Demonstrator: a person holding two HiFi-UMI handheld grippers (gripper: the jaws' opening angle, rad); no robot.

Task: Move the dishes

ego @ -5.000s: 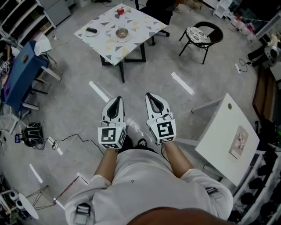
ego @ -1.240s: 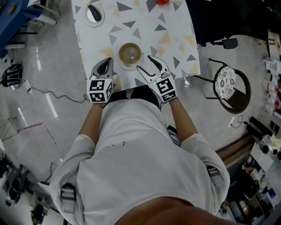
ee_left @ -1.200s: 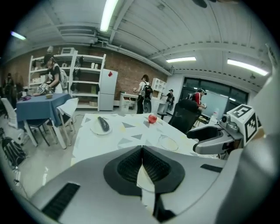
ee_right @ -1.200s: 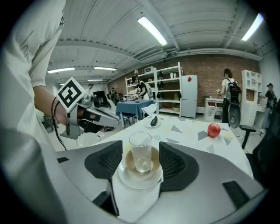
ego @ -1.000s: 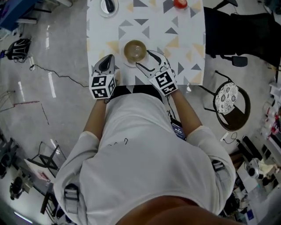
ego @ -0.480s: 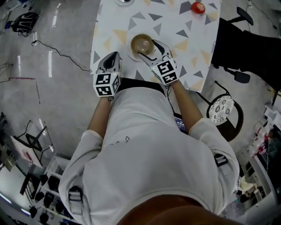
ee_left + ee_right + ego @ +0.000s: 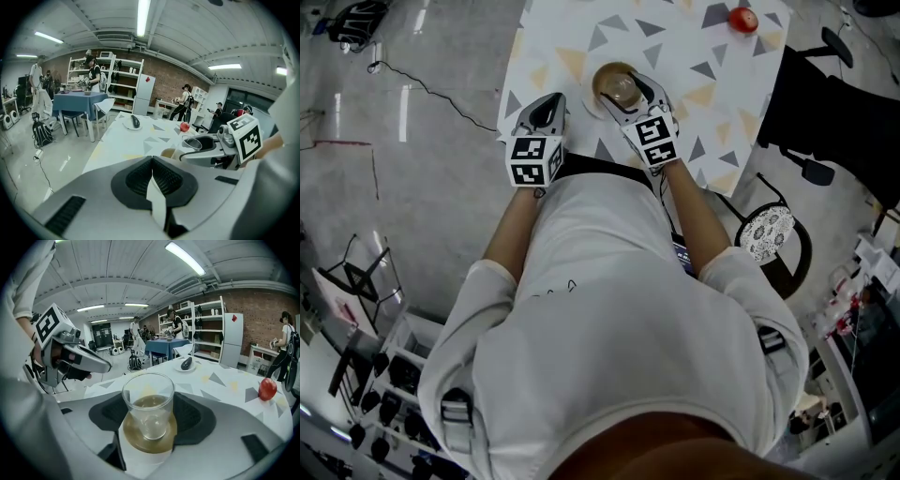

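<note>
A clear glass (image 7: 148,404) stands on a brown saucer (image 7: 132,437) near the front edge of the white, triangle-patterned table (image 7: 675,56). My right gripper (image 7: 149,417) reaches in from the near side with the glass (image 7: 620,90) between its jaws. These jaws have just been closing, and the dark pads (image 7: 194,416) sit close on both sides of the glass; I see no firm press. My left gripper (image 7: 152,171) is shut and empty, hovering by the table's near-left corner (image 7: 549,105), left of the saucer.
Further back on the table lie a red apple (image 7: 267,389) and a small white dish (image 7: 186,364) holding a dark object. A black office chair (image 7: 825,103) and a round stool (image 7: 766,230) stand right of the table. People, shelves and a blue-covered table fill the room behind.
I walked up to the table. Over the last second my right gripper has slid forward around the glass. My left gripper has stayed shut beside the near-left corner.
</note>
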